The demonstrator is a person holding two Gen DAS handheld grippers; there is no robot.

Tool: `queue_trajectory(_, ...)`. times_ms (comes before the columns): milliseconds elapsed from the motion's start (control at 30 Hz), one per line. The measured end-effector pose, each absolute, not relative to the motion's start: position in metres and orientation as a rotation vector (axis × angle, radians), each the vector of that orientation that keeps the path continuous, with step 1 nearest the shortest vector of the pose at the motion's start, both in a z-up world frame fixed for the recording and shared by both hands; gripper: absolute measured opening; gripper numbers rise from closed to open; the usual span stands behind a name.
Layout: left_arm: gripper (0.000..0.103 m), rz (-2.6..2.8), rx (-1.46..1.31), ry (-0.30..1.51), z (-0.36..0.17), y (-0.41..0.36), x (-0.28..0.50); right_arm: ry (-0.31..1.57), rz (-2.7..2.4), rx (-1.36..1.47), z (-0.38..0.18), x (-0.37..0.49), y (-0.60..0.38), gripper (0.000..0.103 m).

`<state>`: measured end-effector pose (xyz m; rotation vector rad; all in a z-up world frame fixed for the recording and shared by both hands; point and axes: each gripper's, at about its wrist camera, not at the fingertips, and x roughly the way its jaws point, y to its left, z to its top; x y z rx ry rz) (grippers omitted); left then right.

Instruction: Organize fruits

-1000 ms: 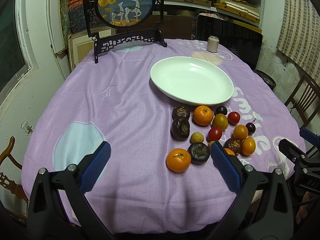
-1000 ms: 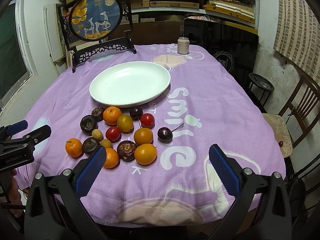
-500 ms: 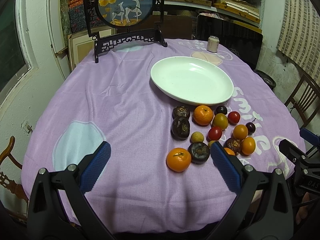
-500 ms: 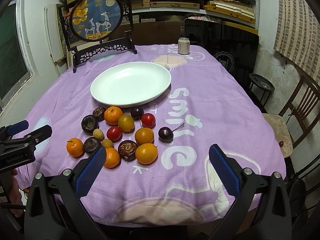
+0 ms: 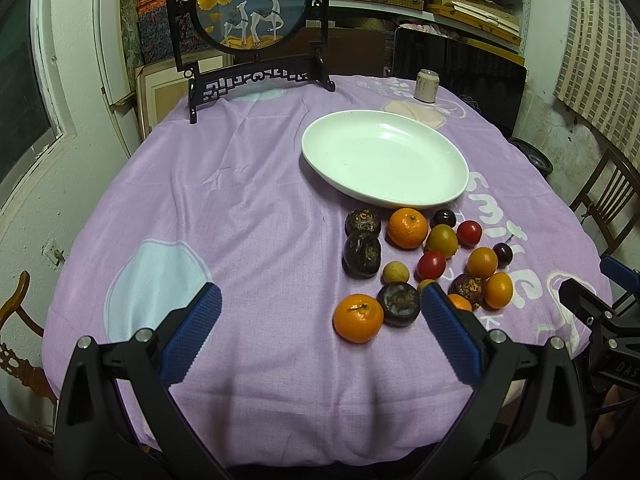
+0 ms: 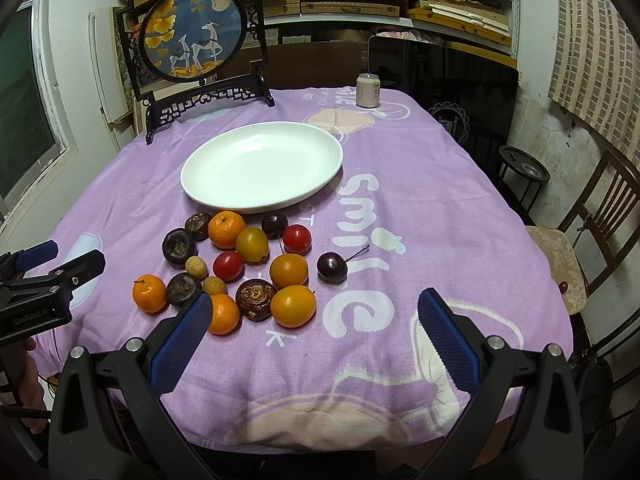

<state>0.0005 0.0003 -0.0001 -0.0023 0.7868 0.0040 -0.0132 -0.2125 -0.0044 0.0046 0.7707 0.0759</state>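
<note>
Two wrist views of a round table covered by a purple cloth (image 6: 420, 240) printed with white letters and pale shapes. A white oval plate (image 6: 262, 166), with nothing in it, sits near the middle of the table. The fruits (image 6: 240, 264) lie loose on the cloth in a tight cluster just in front of the plate, on the side nearer the cameras; none is on the plate.

The cluster holds several kinds. Three mandarins are bright orange with dimpled skin and a small stem scar; the largest (image 5: 407, 227) lies nearest the plate rim, and another (image 5: 358, 318) sits at the near left edge of the group. Two smooth orange round fruits (image 6: 293, 305) lie at the near right. Two glossy red small tomatoes (image 6: 297, 239) and a yellow-green one (image 6: 251, 244) occupy the centre. Dark brown, wrinkled, flattened fruits (image 5: 362, 254) sit along the left side. Two small pale tan round fruits (image 6: 196, 267) lie among them. A dark cherry with a thin stem (image 6: 332, 267) rests slightly apart to the right.

The left gripper (image 5: 320, 336) hovers over the near edge of the table, its blue-padded jaws spread wide and holding nothing. The right gripper (image 6: 316, 336) is likewise spread wide and unloaded, with the cluster ahead and to its left.

A framed round picture on a dark stand (image 6: 196, 36) and a drink can (image 6: 368, 90) stand at the far side.
</note>
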Motion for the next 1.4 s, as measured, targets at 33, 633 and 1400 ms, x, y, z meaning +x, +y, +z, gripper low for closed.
queue_trajectory(33,0.101,0.004,-0.002,0.788,-0.005,-0.001,0.0,0.77,0.077,0.005,-0.004,-0.013,-0.212,0.102)
queue_trajectory(633,0.101,0.005,0.006,0.854,-0.039,0.008,0.015,0.794,0.182,0.028,-0.035,0.003,-0.231,0.102)
queue_trajectory(1400,0.101,0.038,0.008,0.949,-0.076,0.031,0.01,0.9,0.364,0.08,-0.092,0.046,-0.228,0.045)
